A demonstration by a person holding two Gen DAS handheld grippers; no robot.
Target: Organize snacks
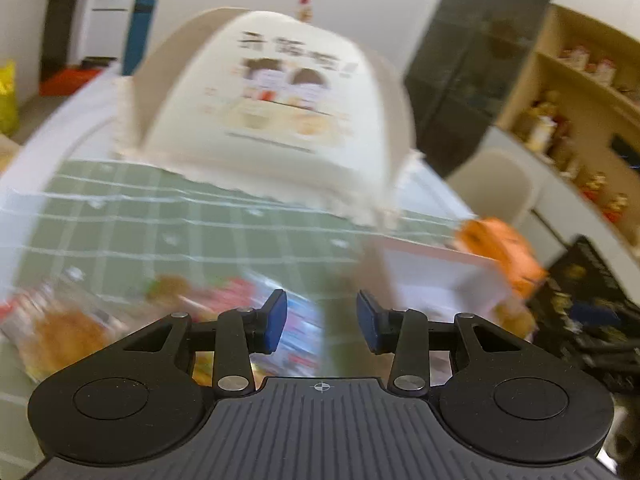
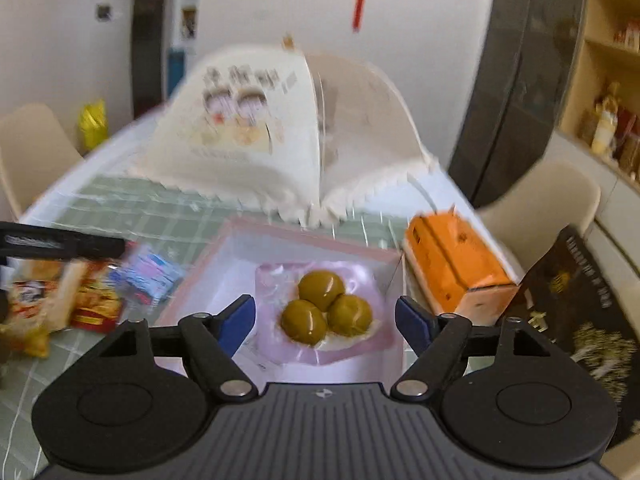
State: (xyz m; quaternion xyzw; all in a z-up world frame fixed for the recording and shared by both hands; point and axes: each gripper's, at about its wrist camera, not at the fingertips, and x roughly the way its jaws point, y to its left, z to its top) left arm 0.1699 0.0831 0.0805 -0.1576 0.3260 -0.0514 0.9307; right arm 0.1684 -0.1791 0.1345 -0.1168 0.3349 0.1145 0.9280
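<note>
One snack pack (image 2: 326, 314) lies in the pink box (image 2: 240, 248); the other packets (image 2: 96, 296) wait at nine o'clock. Your right gripper (image 2: 325, 320) and left gripper (image 1: 321, 320) are both spread, holding nothing.

Both grippers (image 1: 320, 320) (image 2: 325, 320) are built of black linkages, silver screws, ribbed grey bases and blue-padded fingers (image 1: 275, 322).

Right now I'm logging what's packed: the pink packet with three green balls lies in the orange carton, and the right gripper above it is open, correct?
Not quite. In the right wrist view the pink packet with three green balls lies in the pink-rimmed white box; the orange carton stands beside that box. The right gripper is indeed open.
</note>
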